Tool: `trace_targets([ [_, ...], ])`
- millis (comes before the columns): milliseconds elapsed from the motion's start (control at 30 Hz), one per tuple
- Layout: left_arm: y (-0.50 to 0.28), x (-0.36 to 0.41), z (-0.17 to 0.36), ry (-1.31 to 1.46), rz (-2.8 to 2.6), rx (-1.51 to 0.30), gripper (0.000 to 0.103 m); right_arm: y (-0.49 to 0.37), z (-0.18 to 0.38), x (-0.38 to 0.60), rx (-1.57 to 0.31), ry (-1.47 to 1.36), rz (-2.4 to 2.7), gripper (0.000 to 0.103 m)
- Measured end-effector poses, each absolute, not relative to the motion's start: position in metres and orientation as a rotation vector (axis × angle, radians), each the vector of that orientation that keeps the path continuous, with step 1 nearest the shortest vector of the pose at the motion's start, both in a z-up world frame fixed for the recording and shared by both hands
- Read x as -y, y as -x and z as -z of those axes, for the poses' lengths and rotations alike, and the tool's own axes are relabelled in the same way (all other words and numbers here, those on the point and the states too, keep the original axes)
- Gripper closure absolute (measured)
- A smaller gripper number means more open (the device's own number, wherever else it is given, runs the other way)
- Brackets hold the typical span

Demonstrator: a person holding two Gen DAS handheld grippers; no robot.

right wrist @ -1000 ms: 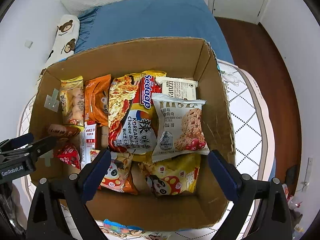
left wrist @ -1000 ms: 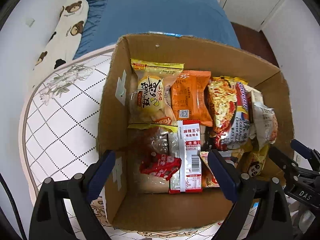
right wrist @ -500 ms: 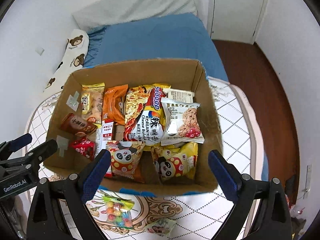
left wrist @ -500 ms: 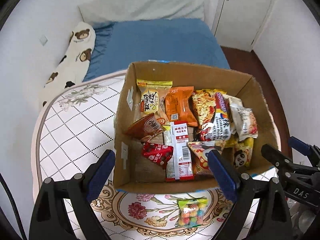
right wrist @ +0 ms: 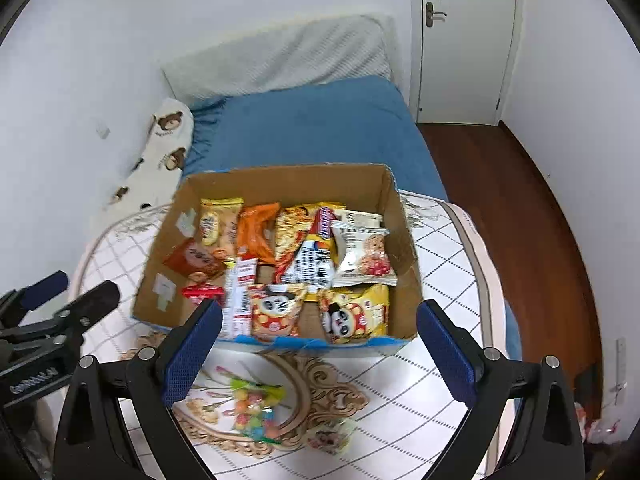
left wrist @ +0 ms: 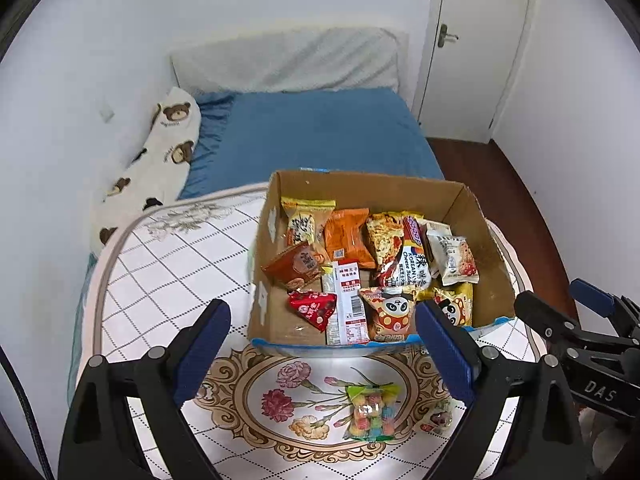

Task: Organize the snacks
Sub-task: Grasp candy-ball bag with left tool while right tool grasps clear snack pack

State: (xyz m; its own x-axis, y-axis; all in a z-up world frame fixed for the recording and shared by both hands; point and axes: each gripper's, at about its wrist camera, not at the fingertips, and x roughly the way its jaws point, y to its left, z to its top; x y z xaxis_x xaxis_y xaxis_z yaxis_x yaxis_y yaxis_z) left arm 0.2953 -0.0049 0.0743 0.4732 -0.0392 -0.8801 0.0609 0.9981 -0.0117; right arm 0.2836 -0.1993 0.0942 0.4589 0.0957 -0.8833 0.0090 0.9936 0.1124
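Left wrist, left gripper (left wrist: 322,346) jaws wide, empty

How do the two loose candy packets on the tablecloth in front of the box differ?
The colourful candy bag is larger, with a green top edge and many bright sweets showing; the small clear packet to its right is smaller and paler, its contents too blurred to tell. The colourful candy bag lies inside the floral medallion; the small clear packet lies on its rim. Both lie outside the cardboard box, flat on the tablecloth, untouched.
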Motion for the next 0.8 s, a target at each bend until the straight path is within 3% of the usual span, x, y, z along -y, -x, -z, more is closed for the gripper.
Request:
trace_targets([
  [300,-0.270,-0.007,-0.070,0.023,0.034,-1.092,0.008,-0.255,-0.098,0.195,-1.107,-0.160,-0.092,0.003],
  [600,-0.247,-0.010,0.025,-0.017,-0.004,-1.330,0.008,-0.228,0.017,0.207,-1.378,-0.283,-0.083,0.004],
  [800,-0.234,0.008,0.090,-0.063,0.002,-1.491,0.008,-0.207,0.110,0.233,-1.545,-0.534,-0.013,0.025],
])
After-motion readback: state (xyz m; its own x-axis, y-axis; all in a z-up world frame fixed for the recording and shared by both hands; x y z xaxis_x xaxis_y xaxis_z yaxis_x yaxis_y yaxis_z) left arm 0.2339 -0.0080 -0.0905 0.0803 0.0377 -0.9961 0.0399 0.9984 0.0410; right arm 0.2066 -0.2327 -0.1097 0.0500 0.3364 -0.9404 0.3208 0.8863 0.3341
